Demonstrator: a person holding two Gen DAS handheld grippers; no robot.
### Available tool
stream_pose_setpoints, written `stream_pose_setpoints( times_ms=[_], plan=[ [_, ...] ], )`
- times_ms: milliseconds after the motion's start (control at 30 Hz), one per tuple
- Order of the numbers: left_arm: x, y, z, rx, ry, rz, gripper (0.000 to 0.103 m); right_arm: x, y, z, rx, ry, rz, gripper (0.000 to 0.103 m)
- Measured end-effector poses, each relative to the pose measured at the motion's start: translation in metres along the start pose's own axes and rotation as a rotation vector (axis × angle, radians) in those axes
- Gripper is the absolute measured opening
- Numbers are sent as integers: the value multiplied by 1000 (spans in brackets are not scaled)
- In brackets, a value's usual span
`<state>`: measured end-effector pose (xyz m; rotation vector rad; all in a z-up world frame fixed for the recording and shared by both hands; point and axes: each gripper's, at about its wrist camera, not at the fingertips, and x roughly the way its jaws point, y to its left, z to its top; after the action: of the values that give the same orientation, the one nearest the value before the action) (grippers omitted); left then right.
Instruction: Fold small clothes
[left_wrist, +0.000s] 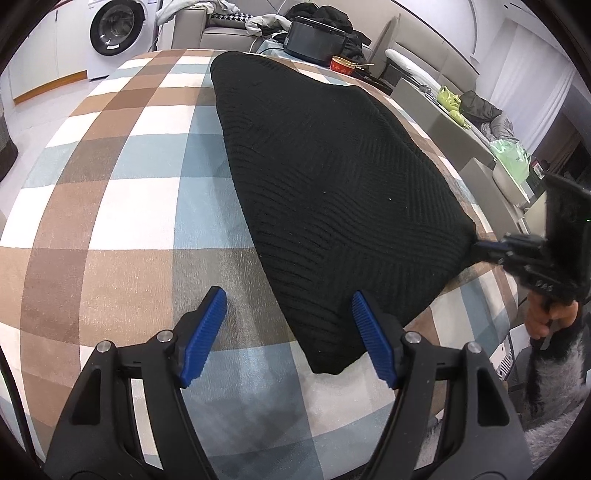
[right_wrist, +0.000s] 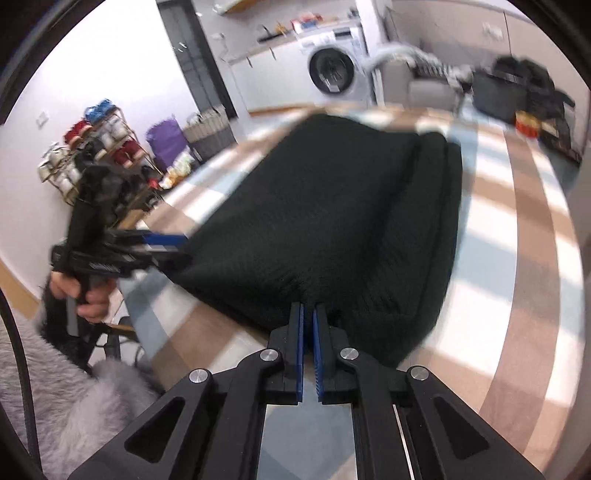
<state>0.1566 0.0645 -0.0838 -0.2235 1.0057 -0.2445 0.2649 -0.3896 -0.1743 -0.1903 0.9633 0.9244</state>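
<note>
A black knit garment (left_wrist: 332, 166) lies folded on a checked brown, blue and white cloth (left_wrist: 129, 184). My left gripper (left_wrist: 287, 295) is open at the garment's near corner, which lies just inside the right blue pad (left_wrist: 373, 339) without being pinched. My right gripper (left_wrist: 480, 246) comes in from the right, shut on the garment's side corner, which is drawn out to a point. In the right wrist view the right gripper (right_wrist: 308, 308) has its blue pads nearly together on the edge of the garment (right_wrist: 332, 221). The left gripper (right_wrist: 173, 242) stands at the garment's left corner, held by a hand (right_wrist: 88, 295).
A washing machine (left_wrist: 114, 33) stands beyond the table's far left. A black box (left_wrist: 314, 37) and a red tin (left_wrist: 341, 63) sit at the far edge. A rack of yarn spools (right_wrist: 92, 147) stands by the wall. Grey fur (right_wrist: 74, 406) lies below the near edge.
</note>
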Motion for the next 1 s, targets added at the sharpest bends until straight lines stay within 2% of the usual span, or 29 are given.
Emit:
stream_pose_setpoints(
  times_ms=[100,200,267,333,467,500,533,567,700,800,867,933,1000],
  plan=[
    [0,0,1,-10,7,6,69,-5,-13,-11,36,29,-11,6],
    [2,-1,6,-28,10,-31,68,-16,-16,-10,69,-2,0,18],
    [4,-6,10,-20,5,-48,69,-23,-18,-8,99,-45,17,39],
    [5,-14,13,2,-10,-48,69,-29,-26,-4,146,-84,45,46],
    [12,-27,13,49,-8,-19,70,-19,-38,0,210,-79,58,46],
    [14,-28,12,62,-7,-7,70,-20,-42,1,222,-74,59,43],
    [15,-29,11,69,-6,0,71,-18,-43,1,232,-74,49,28],
    [15,-29,11,69,-6,-2,71,-24,-44,2,228,-76,48,6],
    [16,-22,11,46,-3,-24,72,-50,-40,-2,161,-122,12,5],
    [16,-19,12,40,-5,-26,72,-41,-51,-13,189,-17,-46,5],
    [16,-18,13,40,-3,-26,72,-44,-54,-18,188,-10,-47,8],
    [17,-17,14,30,-3,-32,72,-54,-57,-16,190,-10,-44,14],
    [18,-12,18,4,-8,-40,72,-68,-65,-14,222,-62,-40,35]
  ],
)
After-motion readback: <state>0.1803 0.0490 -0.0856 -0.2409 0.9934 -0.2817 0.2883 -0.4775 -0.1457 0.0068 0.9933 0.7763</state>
